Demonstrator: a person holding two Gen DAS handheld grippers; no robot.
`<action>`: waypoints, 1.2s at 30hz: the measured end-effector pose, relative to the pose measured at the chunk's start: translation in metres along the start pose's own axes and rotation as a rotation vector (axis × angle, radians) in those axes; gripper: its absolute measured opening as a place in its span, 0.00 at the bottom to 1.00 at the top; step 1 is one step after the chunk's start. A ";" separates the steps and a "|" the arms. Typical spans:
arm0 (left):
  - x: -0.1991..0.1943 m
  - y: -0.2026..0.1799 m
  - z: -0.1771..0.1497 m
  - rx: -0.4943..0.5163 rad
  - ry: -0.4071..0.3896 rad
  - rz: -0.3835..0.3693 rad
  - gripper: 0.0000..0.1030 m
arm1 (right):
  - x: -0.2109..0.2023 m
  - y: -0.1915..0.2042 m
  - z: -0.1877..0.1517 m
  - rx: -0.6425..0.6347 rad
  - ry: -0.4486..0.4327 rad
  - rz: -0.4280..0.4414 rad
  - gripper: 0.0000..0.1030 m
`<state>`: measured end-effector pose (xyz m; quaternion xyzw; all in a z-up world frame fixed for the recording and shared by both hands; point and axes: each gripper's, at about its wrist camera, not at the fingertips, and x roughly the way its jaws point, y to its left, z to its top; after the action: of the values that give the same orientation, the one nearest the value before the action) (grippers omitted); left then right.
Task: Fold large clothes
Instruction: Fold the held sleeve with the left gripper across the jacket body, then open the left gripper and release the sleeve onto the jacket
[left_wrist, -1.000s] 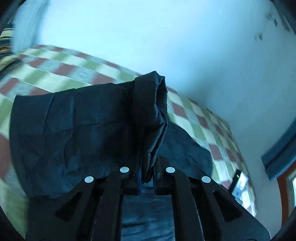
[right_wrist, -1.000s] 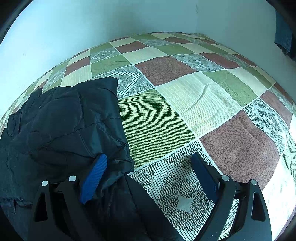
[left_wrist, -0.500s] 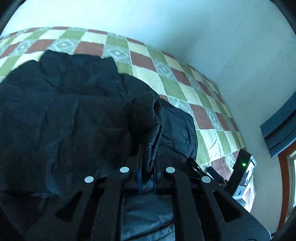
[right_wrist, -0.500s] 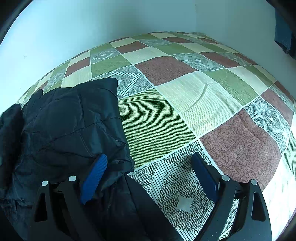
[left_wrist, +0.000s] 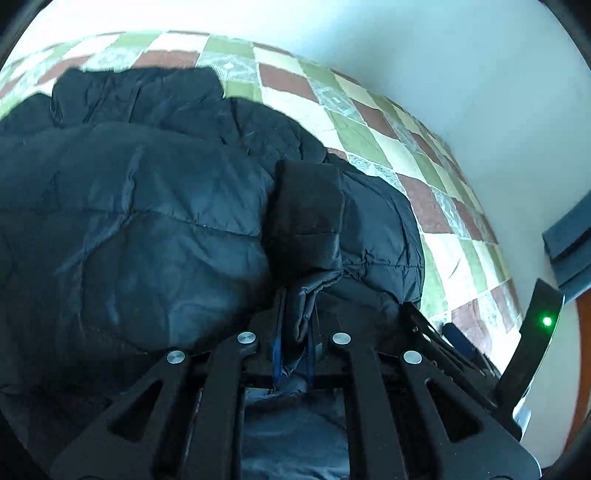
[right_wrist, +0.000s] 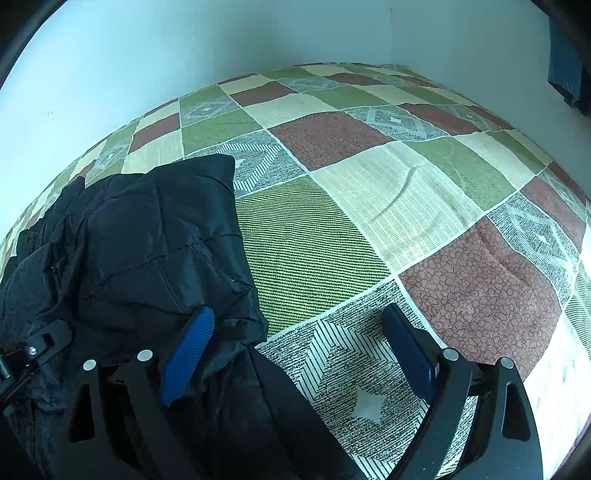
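A large black quilted jacket (left_wrist: 155, 206) lies on the checked bedspread (left_wrist: 373, 140). My left gripper (left_wrist: 295, 354) is shut on a fold of the jacket, and a cuffed sleeve end (left_wrist: 306, 206) sticks up just beyond the jaws, low over the rest of the jacket. In the right wrist view the jacket (right_wrist: 147, 243) fills the lower left. My right gripper (right_wrist: 295, 350) is open and empty, with its left blue pad (right_wrist: 188, 354) over the jacket's edge and its right pad (right_wrist: 406, 350) over the bedspread (right_wrist: 369, 192).
White walls (right_wrist: 184, 48) bound the bed at the back and right. The other gripper's body with a green light (left_wrist: 535, 343) shows at the left view's right edge. The left gripper's frame (right_wrist: 33, 350) shows at the right view's left edge.
My left gripper has carried the held fold down and across onto the jacket, so the raised sleeve now lies low over it. The right gripper has stayed open and still.
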<state>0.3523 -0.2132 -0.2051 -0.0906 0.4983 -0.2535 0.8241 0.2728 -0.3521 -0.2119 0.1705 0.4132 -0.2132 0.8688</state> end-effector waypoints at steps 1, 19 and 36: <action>-0.004 -0.002 -0.001 0.006 0.001 -0.006 0.22 | 0.000 0.000 0.000 0.000 0.000 0.000 0.88; -0.186 0.197 -0.022 -0.072 -0.197 0.462 0.56 | -0.021 0.010 0.008 -0.051 -0.027 -0.056 0.87; -0.164 0.260 -0.025 -0.113 -0.147 0.532 0.56 | -0.034 0.158 -0.024 -0.356 0.041 0.173 0.45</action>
<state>0.3542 0.0946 -0.1945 -0.0203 0.4568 0.0071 0.8893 0.3188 -0.1990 -0.1809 0.0536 0.4457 -0.0577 0.8917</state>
